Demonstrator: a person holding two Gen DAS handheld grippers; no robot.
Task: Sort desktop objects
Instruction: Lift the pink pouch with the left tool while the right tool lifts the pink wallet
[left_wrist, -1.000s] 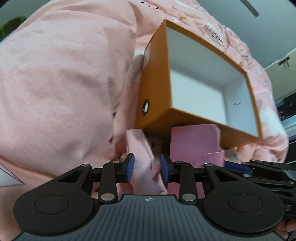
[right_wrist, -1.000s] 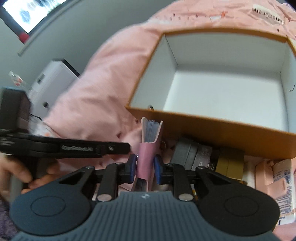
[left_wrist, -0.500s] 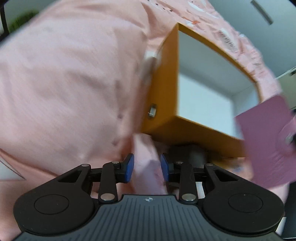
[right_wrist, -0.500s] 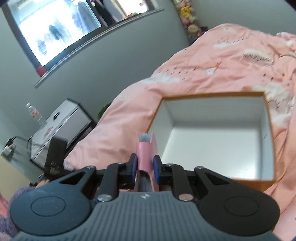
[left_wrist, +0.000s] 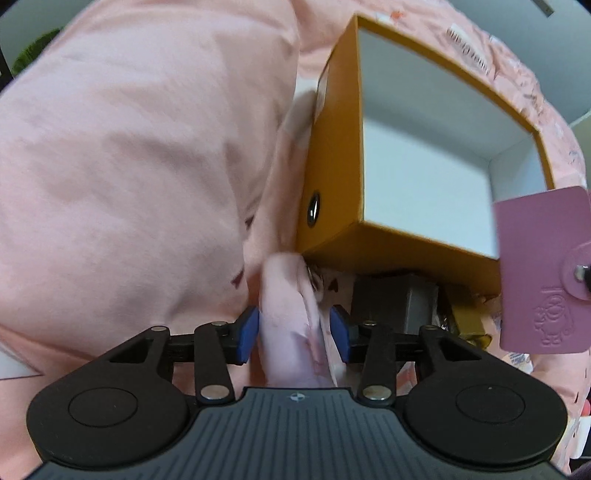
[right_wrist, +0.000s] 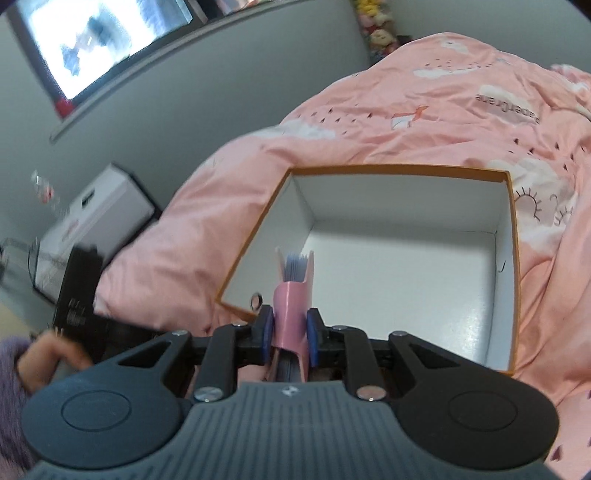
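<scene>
An orange box (left_wrist: 332, 155) with a white, bare inside lies on a pink duvet (left_wrist: 129, 166). My right gripper (right_wrist: 290, 334) is shut on a pink card holder (right_wrist: 291, 306) with blue cards showing at its top. It hangs over the near left corner of the box (right_wrist: 399, 170). The left wrist view shows the card holder (left_wrist: 535, 266) at the right edge. My left gripper (left_wrist: 293, 334) points down in front of the box, jaws opening, with a fold of duvet between the pads. A grey block (left_wrist: 395, 306) and a gold item (left_wrist: 469, 325) lie against the box's front wall.
In the right wrist view a hand (right_wrist: 44, 354) with a purple sleeve holds the other gripper's black body (right_wrist: 77, 295) at the left. A white cabinet (right_wrist: 96, 218) stands by the grey wall under a bright window (right_wrist: 103, 40). Plush toys (right_wrist: 380, 37) sit far back.
The right gripper has lifted the pink card holder from in front of the box to above its near edge. The left jaws have widened around the duvet fold.
</scene>
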